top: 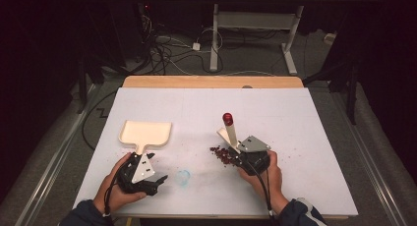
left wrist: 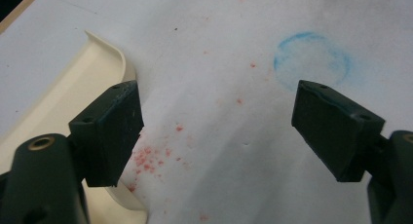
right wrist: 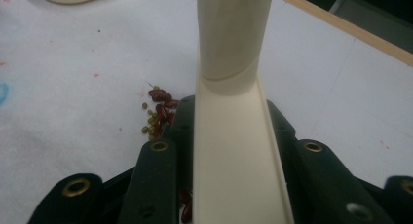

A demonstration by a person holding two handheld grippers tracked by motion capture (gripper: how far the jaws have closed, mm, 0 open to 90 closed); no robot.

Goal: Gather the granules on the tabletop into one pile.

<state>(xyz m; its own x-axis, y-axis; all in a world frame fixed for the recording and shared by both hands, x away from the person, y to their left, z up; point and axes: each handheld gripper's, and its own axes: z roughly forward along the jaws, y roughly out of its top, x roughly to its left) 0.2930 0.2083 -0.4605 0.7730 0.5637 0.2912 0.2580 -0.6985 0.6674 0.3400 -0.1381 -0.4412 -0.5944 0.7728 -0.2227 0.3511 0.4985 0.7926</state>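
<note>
Nearest the high view's camera are the person's two forearms in dark sleeves, each hand around a black two-jaw gripper. Right gripper is clenched on the cream plastic brush handle, a flat channelled bar running up between its jaws into a round cream tube; in the high view that handle stands tilted up and away from the gripper and ends in a dark red cap. A small heap of dark red beans mixed with little green ones lies on the white table sheet, just beside the right gripper on its left side; in the right gripper view the beans sit close against the left jaw, some partly under it. Left gripper is released, jaws wide apart, nothing between them but bare sheet with faint red specks. The cream plastic dustpan lies flat on the sheet just ahead of the left gripper, its short handle pointing back at that gripper; in the left gripper view the pan's curved rim lies beside and behind the left jaw, touch not clear. A faint blue ring stain marks the sheet between the two hands. Dustpan and bean heap are well apart.
</note>
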